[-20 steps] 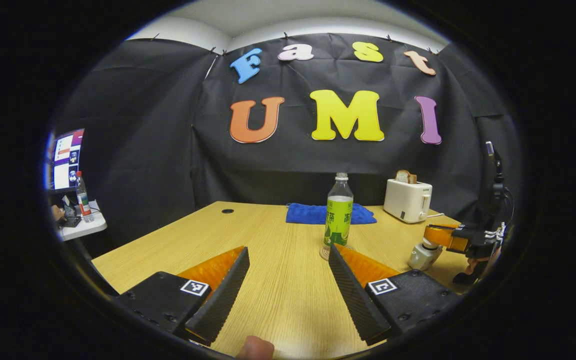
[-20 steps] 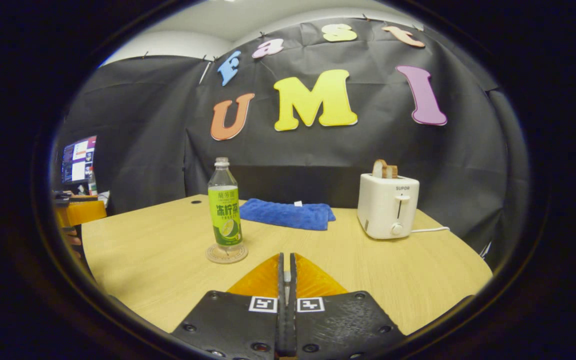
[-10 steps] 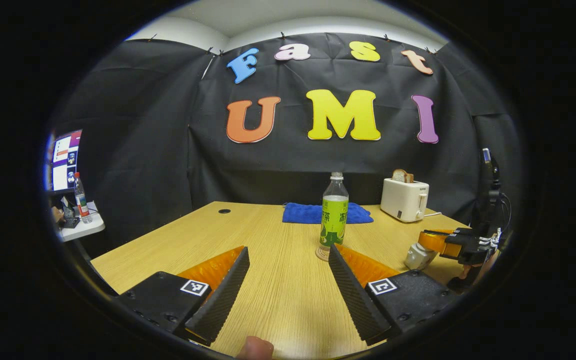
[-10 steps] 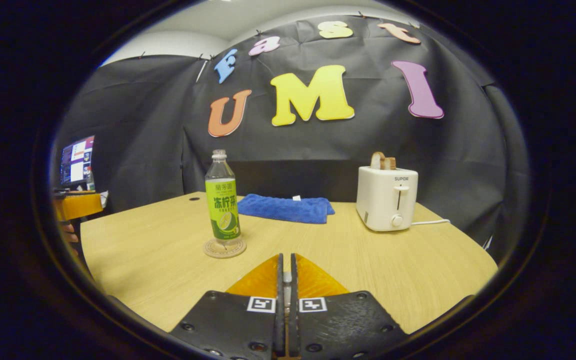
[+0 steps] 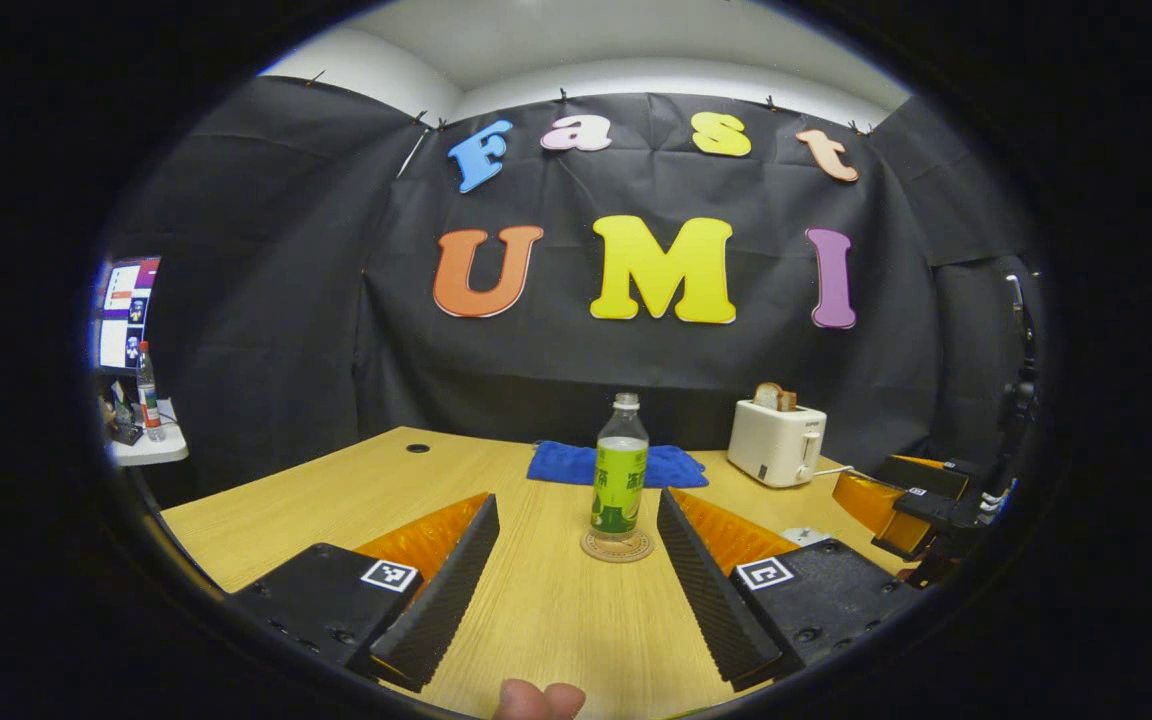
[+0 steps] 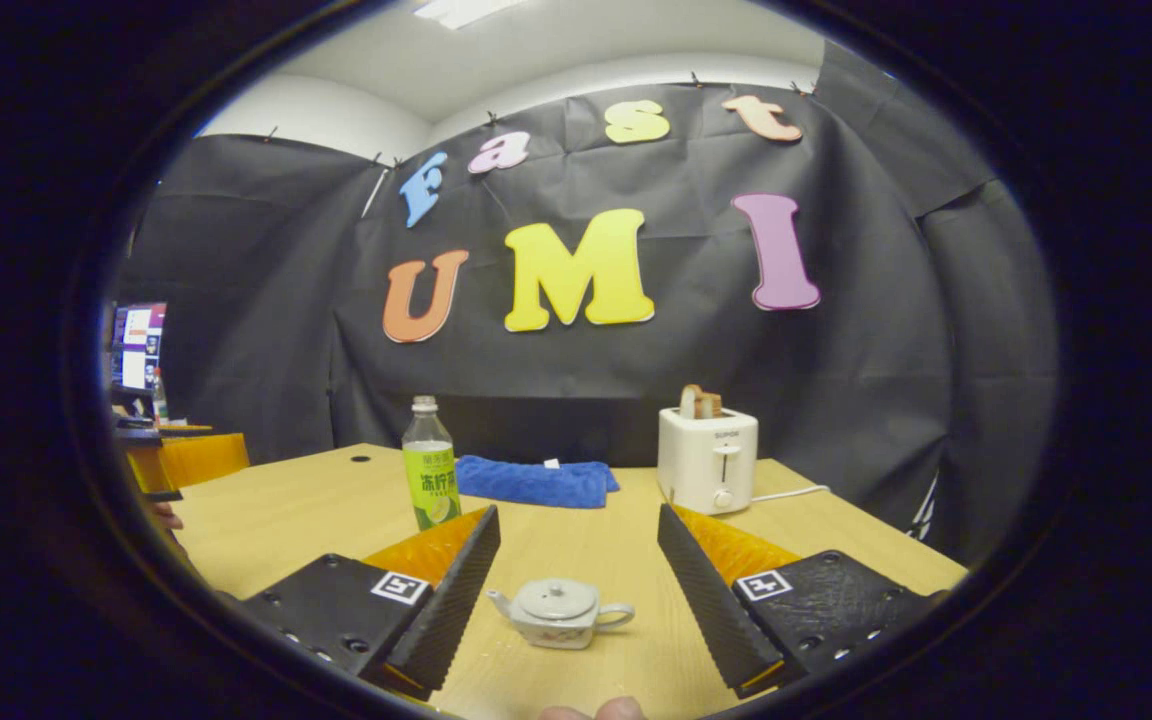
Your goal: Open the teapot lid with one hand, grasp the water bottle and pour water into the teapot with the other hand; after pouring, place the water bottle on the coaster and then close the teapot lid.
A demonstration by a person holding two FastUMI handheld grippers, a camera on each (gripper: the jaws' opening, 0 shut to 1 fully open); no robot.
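Note:
A small white teapot (image 6: 561, 613) sits on the wooden table (image 6: 836, 520) with its lid (image 6: 558, 598) on. My right gripper (image 6: 577, 510) is open above and behind it, and nothing lies between the fingers. A clear bottle with a green label (image 5: 619, 470) stands upright on a round coaster (image 5: 617, 546) in the left gripper view. My left gripper (image 5: 576, 497) is open and empty, short of the bottle. The same bottle (image 6: 430, 478) rises beyond the right gripper's left finger, which hides its base. The right gripper (image 5: 911, 500) also shows at the far right of the left gripper view.
A white toaster (image 6: 708, 470) holding bread stands at the back right, its cord trailing right. A folded blue cloth (image 6: 536, 482) lies at the back behind the bottle. A small side table (image 5: 141, 440) with a bottle and a screen stands off to the left.
The right gripper went from shut to open and drew back and up, bringing the lidded teapot into its view. The left gripper also pulled back; the bottle now looks smaller and more centred.

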